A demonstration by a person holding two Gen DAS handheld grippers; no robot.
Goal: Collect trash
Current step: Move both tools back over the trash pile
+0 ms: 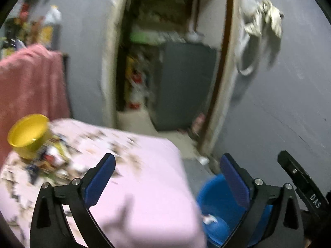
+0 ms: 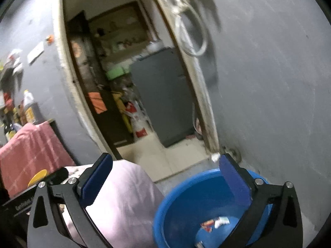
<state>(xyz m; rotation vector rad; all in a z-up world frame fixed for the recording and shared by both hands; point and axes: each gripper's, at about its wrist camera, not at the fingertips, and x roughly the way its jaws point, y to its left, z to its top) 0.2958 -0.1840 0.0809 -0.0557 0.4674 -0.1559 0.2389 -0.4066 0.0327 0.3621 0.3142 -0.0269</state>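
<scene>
Nearby, the left gripper (image 1: 165, 177) has its blue-padded fingers (image 1: 99, 180) spread wide with nothing between them; under its right finger sits a blue basin (image 1: 215, 202) on the floor, a scrap of trash (image 1: 210, 219) inside. Under and between the fingers lies a pink patterned cloth (image 1: 144, 186). Beyond the left finger, wrappers (image 1: 49, 157) lie beside a yellow bowl (image 1: 29, 134).

The right gripper (image 2: 165, 177) is likewise spread and empty, above the blue basin (image 2: 186, 196), where wrappers (image 2: 215, 223) lie. Farther ahead, an open doorway (image 2: 132, 82) shows a grey cabinet (image 2: 165, 95).
</scene>
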